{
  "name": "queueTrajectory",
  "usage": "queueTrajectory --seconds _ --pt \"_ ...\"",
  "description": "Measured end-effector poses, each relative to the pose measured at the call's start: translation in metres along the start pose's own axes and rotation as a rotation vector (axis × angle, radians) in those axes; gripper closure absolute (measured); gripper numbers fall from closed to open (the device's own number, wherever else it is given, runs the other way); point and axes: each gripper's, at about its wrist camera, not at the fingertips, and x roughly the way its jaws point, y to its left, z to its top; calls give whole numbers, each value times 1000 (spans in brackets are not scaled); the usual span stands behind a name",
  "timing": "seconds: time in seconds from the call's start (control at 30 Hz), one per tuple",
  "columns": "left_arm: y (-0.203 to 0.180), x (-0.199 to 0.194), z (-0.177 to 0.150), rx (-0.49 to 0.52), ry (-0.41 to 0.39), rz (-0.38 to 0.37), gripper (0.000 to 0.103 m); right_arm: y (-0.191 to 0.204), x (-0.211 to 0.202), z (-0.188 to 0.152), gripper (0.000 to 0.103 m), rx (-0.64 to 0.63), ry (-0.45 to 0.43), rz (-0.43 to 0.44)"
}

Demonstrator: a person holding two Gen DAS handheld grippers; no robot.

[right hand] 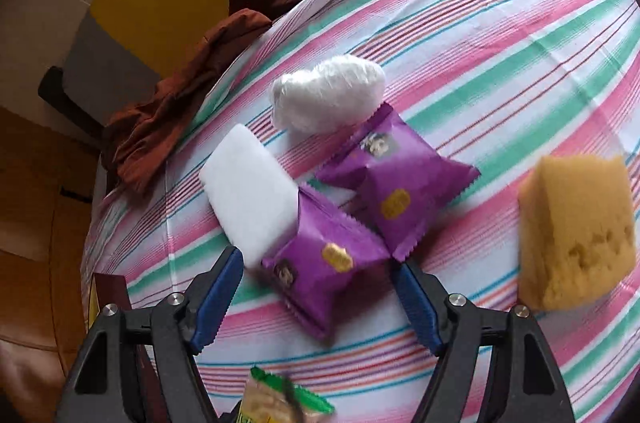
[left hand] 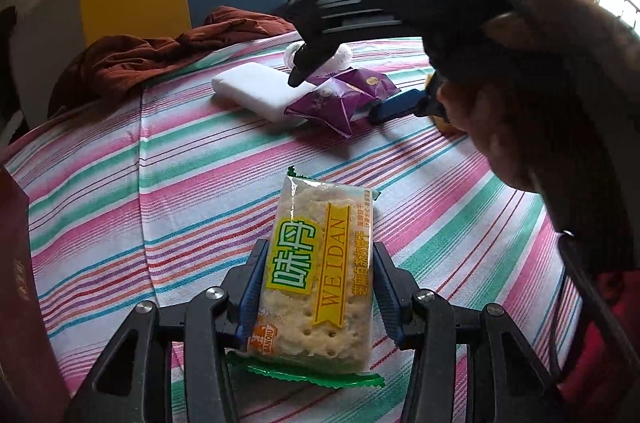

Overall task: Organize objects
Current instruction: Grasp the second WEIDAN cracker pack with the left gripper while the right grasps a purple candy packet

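Gripping a cracker packet (left hand: 318, 275) between its blue pads (left hand: 251, 293), the left gripper (left hand: 316, 287) stands narrowly parted above the striped cloth (left hand: 160, 183); ahead, a hand (left hand: 532, 95) tilts the right gripper downward over a white block (left hand: 256, 89) and purple packets. In the right wrist view, the right gripper (right hand: 316, 297) stands wide, holding nothing, its fingers (right hand: 216, 299) astride the nearer purple packet (right hand: 320, 263); a second purple packet (right hand: 396, 175), a white bundle (right hand: 328, 99) and a yellow sponge (right hand: 576, 227) lie beyond.

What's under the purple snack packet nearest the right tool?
The near purple packet overlaps a corner of the white block and lies on the striped cloth. Anything else beneath it is hidden.
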Motion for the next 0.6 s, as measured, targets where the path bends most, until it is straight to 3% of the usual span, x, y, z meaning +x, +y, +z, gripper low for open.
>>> queueTrajectory --seconds 0.2,0.3,0.33,0.6 --pt "0 0 0 2 -3 2 53 3 1 3 34 -37 -5 -34" --pt "0 1 0 3 -3 2 53 7 0 2 44 -81 -13 -76" --pt "0 1 0 3 -3 2 53 9 1 1 58 -103 -10 -86" --pt "-1 0 0 4 -4 3 53 24 -3 -9 63 -249 20 -202"
